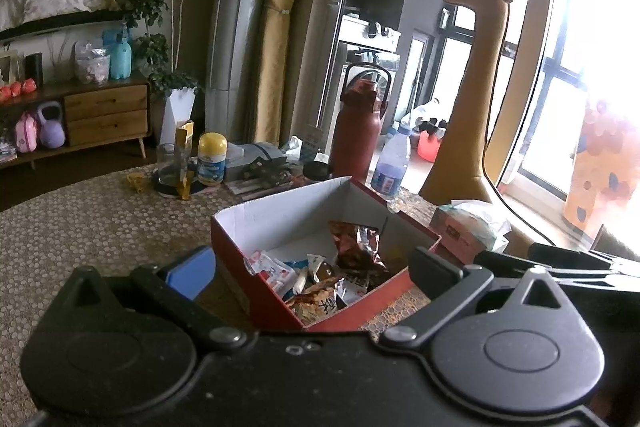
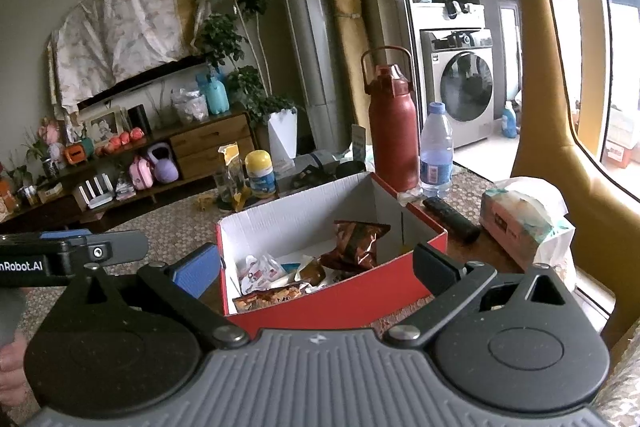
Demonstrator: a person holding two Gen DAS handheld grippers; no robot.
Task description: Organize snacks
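Snacks [image 2: 288, 279] lie gathered in the box [image 2: 340, 303] ahead; we hold both hand-held grippers [image 1: 312, 267] [image 2: 316, 263] spread, seemingly empty.

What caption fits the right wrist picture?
Open right gripper faces a red cardboard box holding snack packets.

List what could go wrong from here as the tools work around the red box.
1. Both tools, left tool and right tool, are open and empty at the red box; they may collide.
2. The brown snack bag sits propped up and may slide.
3. A nudged box could topple the water bottle.
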